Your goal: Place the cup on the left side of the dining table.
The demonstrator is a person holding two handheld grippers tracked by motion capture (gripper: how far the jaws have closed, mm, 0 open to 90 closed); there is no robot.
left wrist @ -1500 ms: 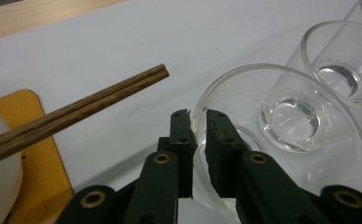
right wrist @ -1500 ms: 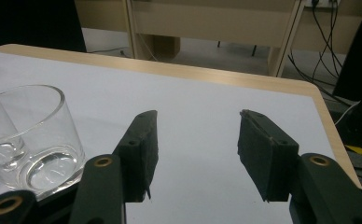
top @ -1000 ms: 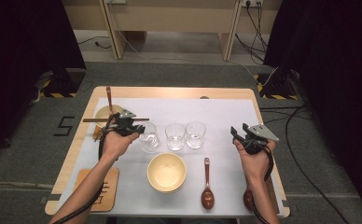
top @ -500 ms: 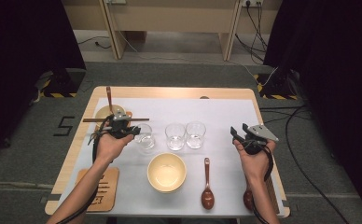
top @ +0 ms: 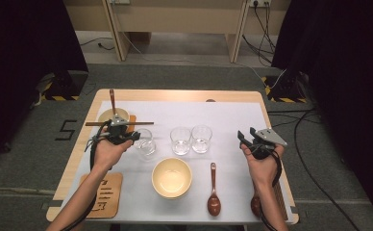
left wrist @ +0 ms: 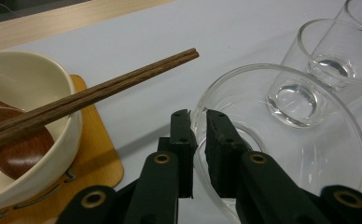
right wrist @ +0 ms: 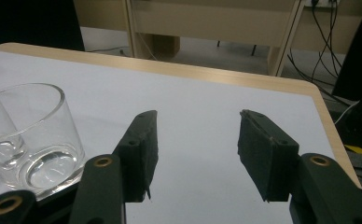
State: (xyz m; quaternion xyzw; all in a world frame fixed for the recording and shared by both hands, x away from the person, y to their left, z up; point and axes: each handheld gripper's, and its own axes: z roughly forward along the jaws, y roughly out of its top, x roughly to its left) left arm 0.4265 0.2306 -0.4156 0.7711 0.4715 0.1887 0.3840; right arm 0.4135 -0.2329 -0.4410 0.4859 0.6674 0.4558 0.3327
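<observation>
My left gripper (top: 128, 136) (left wrist: 198, 116) is shut on the near rim of a clear glass (top: 145, 143) (left wrist: 263, 154), one jaw inside the wall and one outside. I cannot tell whether the glass rests on the white mat (top: 223, 115). Two more clear glasses (top: 180, 140) (top: 201, 138) stand just to its right on the mat. My right gripper (top: 246, 134) (right wrist: 197, 121) hovers open over the mat's right side, with nothing between its jaws. One glass (right wrist: 30, 135) sits to its left.
A cream bowl (top: 112, 116) (left wrist: 30, 79) on a wooden coaster holds a brown spoon (left wrist: 16, 149), with chopsticks (top: 119, 123) (left wrist: 100, 95) laid across it. Another cream bowl (top: 172, 177) and a brown spoon (top: 213, 192) lie near the front. A coaster (top: 105, 195) sits front left.
My left gripper and the glass it holds have shifted slightly to the left. The right gripper has stayed put.
</observation>
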